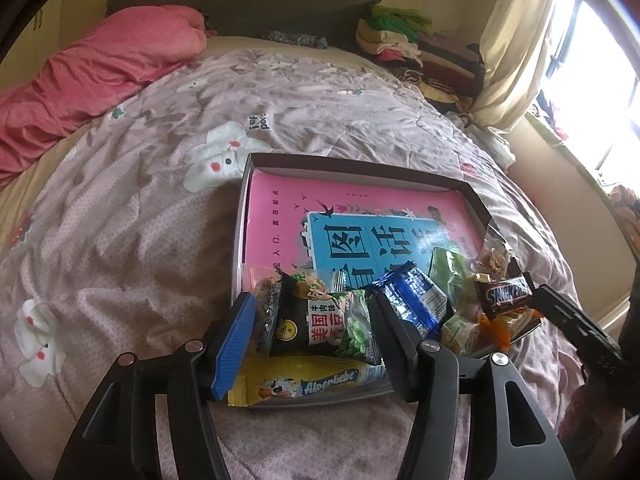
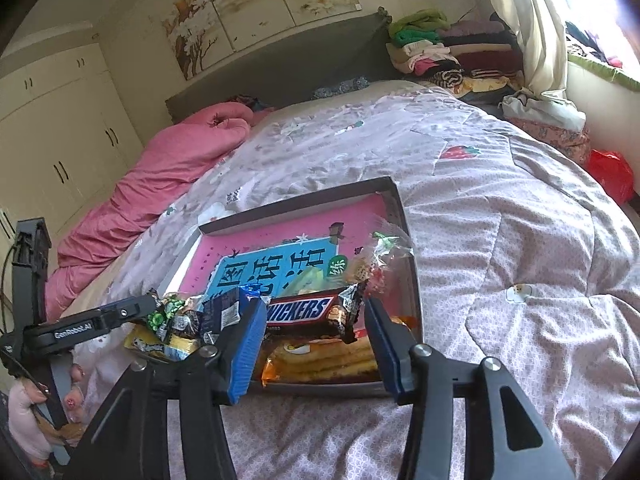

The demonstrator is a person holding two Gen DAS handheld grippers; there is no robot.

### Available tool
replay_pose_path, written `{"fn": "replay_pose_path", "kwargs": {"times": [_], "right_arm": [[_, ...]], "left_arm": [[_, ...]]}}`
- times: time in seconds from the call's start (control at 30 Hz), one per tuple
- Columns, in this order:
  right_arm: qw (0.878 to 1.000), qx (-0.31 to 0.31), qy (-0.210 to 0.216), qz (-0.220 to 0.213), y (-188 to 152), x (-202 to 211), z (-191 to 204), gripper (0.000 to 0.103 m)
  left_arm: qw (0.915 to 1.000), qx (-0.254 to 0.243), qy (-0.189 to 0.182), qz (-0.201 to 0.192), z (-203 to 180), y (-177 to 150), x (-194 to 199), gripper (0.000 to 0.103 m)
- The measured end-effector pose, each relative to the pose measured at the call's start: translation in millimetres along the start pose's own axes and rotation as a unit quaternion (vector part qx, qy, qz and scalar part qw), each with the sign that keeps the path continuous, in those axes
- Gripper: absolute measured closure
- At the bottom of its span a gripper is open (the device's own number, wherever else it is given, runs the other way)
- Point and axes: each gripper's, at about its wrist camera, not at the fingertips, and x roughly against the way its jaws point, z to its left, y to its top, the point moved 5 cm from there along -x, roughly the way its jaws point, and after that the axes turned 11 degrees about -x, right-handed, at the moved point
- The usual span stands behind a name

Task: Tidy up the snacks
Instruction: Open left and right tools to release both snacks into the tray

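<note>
Two open tongs, left tongs (image 1: 310, 334) astride the green-pea packet (image 1: 326, 326), right tongs (image 2: 316, 344) astride the Snickers bar (image 2: 310, 312).

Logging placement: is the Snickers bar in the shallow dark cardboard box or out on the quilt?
In: the brown Snickers bar lies atop other snack packets inside the box's rim.

My right tool (image 2: 316, 340) stands open over the near end of the shallow box (image 2: 404, 216) on the bed (image 2: 500, 240). The Snickers bar (image 2: 308, 312) lies between its fingers, on an orange packet of biscuits (image 2: 324, 360).
</note>
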Motion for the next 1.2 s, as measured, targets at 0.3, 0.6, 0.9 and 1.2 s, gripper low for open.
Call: {"fn": "replay_pose_path", "kwargs": {"times": [0.3, 0.6, 0.9, 1.2], "right_arm": [[0.999, 0.030, -0.045, 0.010, -4.0, -16.7, -3.1, 0.052], [0.998, 0.036, -0.041, -0.021, 0.1, -4.1, -0.1, 0.048], [0.996, 0.045, -0.017, -0.076, 4.8, 45.9, 19.4, 0.022], [0.996, 0.050, -0.011, -0.077, -4.0, 62.4, 34.2, 0.015]], "left_arm": [[0.9999, -0.006, 0.000, -0.008, -2.8, 4.1, 11.1, 0.034], [0.9999, -0.007, 0.002, -0.012, -8.2, 5.9, 24.6, 0.030], [0.9994, -0.022, 0.011, -0.024, -17.6, 4.5, 44.7, 0.026], [0.9992, -0.032, 0.015, -0.015, -27.4, -8.5, 57.9, 0.025]]}}
